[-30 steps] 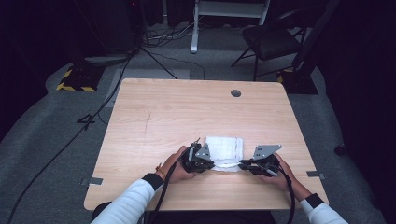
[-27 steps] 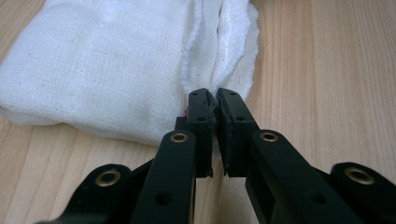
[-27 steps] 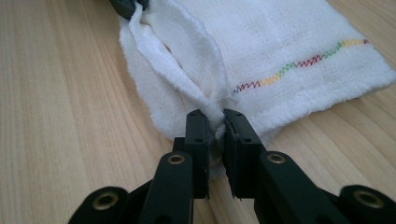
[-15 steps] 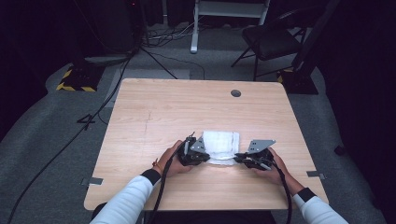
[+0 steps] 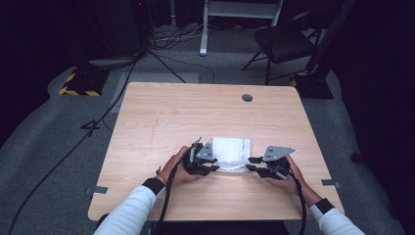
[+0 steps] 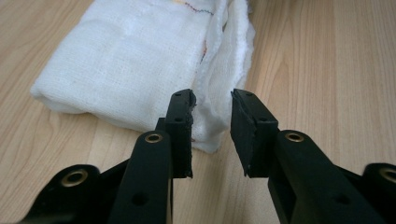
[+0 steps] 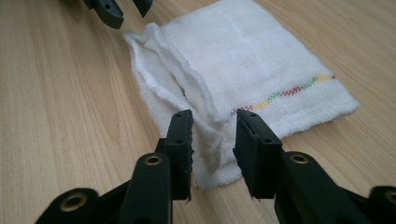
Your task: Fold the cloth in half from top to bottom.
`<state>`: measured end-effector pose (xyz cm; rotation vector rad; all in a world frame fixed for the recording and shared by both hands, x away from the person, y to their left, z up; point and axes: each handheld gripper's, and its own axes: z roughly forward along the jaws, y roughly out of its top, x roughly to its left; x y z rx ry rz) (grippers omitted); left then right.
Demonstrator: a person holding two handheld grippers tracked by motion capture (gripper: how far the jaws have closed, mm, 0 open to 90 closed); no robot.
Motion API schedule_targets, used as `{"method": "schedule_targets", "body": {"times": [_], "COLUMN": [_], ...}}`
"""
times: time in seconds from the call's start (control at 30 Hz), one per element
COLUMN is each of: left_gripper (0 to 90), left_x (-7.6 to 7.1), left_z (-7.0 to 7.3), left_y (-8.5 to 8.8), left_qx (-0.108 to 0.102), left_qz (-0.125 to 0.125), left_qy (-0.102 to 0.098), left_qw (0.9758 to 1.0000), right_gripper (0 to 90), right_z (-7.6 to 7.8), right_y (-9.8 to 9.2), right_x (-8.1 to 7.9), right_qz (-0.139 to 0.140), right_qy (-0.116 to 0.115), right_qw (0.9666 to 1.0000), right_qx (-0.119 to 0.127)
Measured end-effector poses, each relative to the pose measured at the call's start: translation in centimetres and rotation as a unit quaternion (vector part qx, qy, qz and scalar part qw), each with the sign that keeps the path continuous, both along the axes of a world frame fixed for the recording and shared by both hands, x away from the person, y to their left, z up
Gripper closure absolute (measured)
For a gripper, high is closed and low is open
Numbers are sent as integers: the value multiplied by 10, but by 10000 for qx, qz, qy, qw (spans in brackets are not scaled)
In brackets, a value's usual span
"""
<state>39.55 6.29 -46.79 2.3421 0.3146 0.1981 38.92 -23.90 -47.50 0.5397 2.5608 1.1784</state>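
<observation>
Fold step ending: your left gripper (image 6: pixel 212 100) and right gripper (image 7: pixel 214 119) jaws have just been opening off the folded white gauze cloth (image 5: pixel 231 149), lower centre of the frame; back both off next.

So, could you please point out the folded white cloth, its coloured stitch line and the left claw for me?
folded white cloth (image 5: pixel 231 148), high view, middle of its top face.
coloured stitch line (image 7: pixel 285 94), right gripper view, midway along the stitching.
left claw (image 6: pixel 212 116), left gripper view, midway between its fingertips.

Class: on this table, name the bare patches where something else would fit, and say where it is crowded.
Bare: the table's far half, between the white cloth and the grommet hole, and its left side. Crowded: the near middle, with the left gripper and right gripper flanking the cloth.
</observation>
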Motion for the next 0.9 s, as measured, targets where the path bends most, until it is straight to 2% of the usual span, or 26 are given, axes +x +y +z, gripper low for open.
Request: {"method": "schedule_targets", "body": {"times": [0.07,0.23,0.3,0.53,0.8,0.9], "left_gripper": [660,585,516,373,263,250], "left_x": [-2,-7,-8,-13,-20,-25], "left_z": [3,9,11,15,17,17], "left_y": [0,3,6,21,39,46], "left_qx": [57,37,88,74,192,297], "left_qz": [17,112,290,647,1101,1271], "left_qy": [-80,-132,-188,-208,-255,-361], "left_qw": [10000,9998,9994,9977,9934,9908], "right_gripper": [621,543,514,403,348,338], "right_z": [3,14,16,17,20,21], "right_y": [-1,-6,-7,-10,-18,-22], "right_x": [-1,-2,-2,-3,-9,-13], "right_qz": [-5,-112,-174,-345,-482,-526], "right_qy": [-19,-61,-50,-78,-173,-238], "right_qw": [10000,9999,9998,9992,9976,9968], "right_qx": [32,93,42,-193,-462,-556]}}
